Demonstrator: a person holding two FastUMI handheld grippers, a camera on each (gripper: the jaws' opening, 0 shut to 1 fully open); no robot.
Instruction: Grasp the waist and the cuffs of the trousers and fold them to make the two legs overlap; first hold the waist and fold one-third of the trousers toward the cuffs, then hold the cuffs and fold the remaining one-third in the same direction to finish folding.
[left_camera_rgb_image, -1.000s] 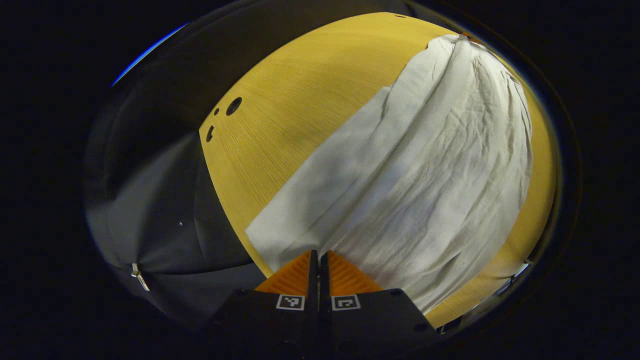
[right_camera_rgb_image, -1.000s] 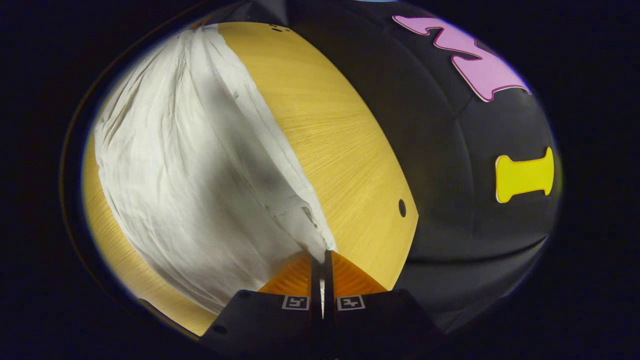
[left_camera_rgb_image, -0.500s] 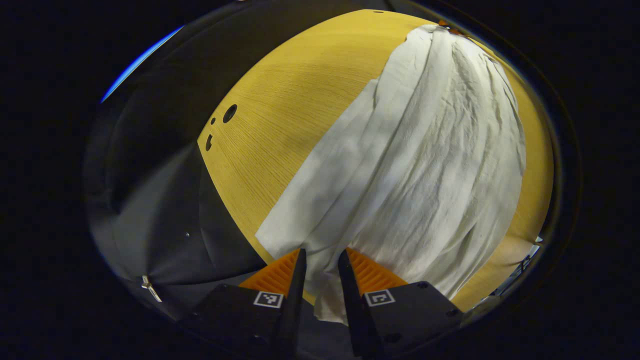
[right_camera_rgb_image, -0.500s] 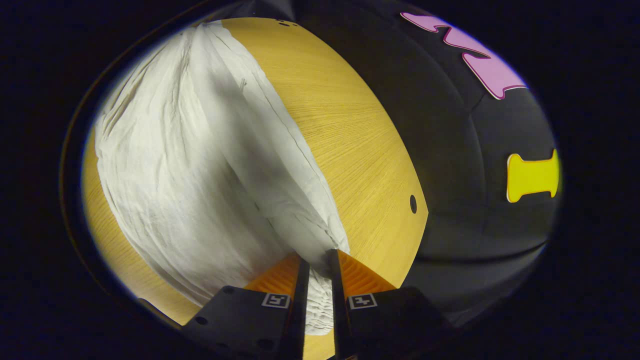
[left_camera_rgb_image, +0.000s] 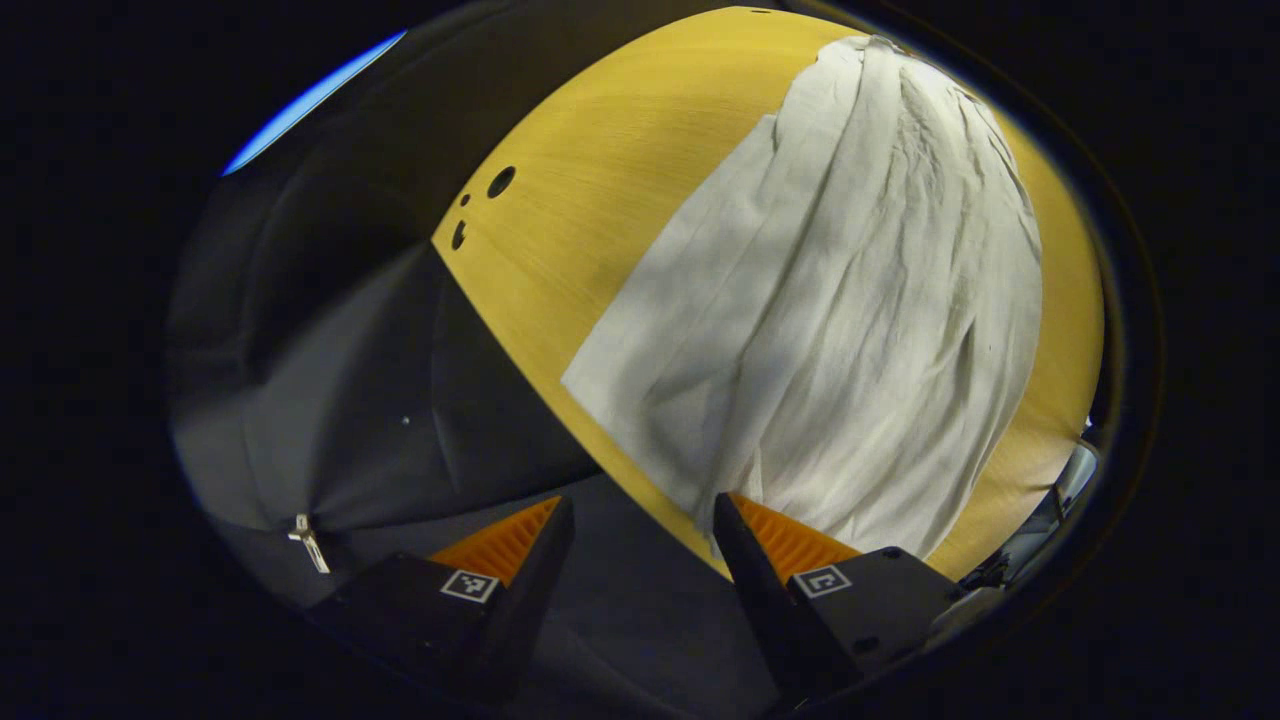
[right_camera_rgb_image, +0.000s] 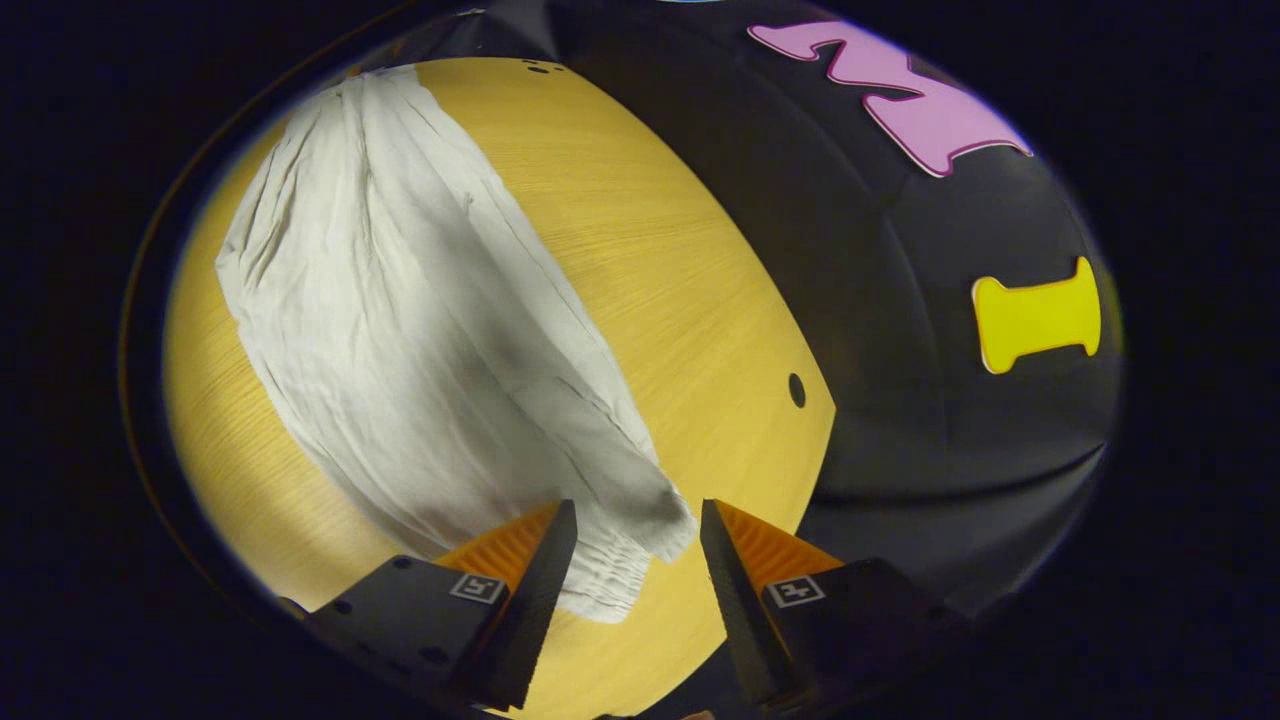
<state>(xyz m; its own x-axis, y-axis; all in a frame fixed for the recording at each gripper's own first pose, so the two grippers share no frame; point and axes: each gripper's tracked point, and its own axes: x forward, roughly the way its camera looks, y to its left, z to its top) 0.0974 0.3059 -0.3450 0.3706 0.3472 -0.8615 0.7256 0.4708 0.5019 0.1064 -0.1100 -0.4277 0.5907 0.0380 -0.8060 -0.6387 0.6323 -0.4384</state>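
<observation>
Left gripper: jaws spread wide, holding nothing. The near edge of the white trousers lies just ahead of its right-hand finger, and the gap between the fingers looks past the table edge onto dark cloth.

Right gripper: jaws also apart, empty. A gathered, ribbed end of the trousers lies flat between and just ahead of the fingers; that end is seen here, while the left gripper view has a plain straight edge. Trousers stretch away across the yellow wooden table, wrinkled, two layers overlapping.
</observation>
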